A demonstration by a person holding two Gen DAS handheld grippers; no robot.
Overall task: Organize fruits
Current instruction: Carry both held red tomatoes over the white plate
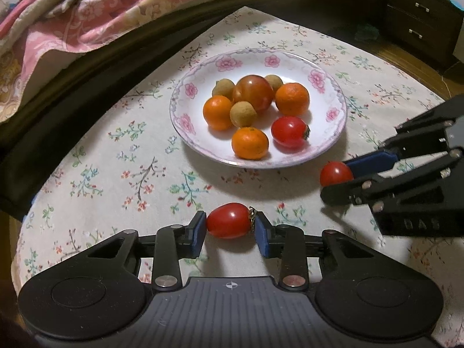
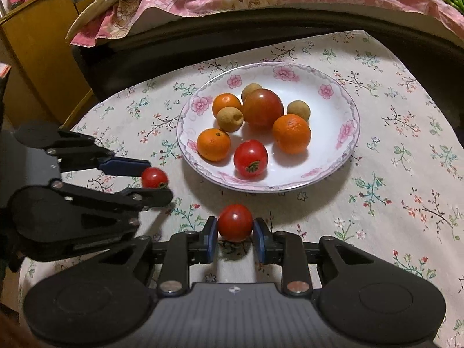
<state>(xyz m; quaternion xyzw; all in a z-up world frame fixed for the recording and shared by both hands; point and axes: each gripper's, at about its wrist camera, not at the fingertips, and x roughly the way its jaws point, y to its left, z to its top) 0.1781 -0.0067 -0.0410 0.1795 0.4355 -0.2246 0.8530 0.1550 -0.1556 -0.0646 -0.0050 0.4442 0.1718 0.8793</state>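
A flowered white plate (image 1: pixel 337 121) (image 2: pixel 352 133) on the floral tablecloth holds three oranges (image 1: pixel 250 142), three brown longans (image 1: pixel 242 113), a large dark tomato (image 1: pixel 253 92) and a small red tomato (image 1: pixel 289 132). In front of the plate, my left gripper (image 1: pixel 229 224) (image 2: pixel 159 180) is shut on an oval cherry tomato (image 1: pixel 228 219), one blue pad on each side. To its right, my right gripper (image 2: pixel 235 229) (image 1: pixel 337 181) is shut on a round cherry tomato (image 2: pixel 235 222) (image 1: pixel 335 173). Both grippers sit just short of the plate's near rim.
The round table's floral cloth (image 1: pixel 121 156) runs up to a dark bed frame (image 1: pixel 87 66) with a pink quilt (image 1: pixel 95 14) above it. A dark drawer unit (image 1: pixel 417 20) stands at the far right and a yellow cabinet (image 2: pixel 37 58) at the far left.
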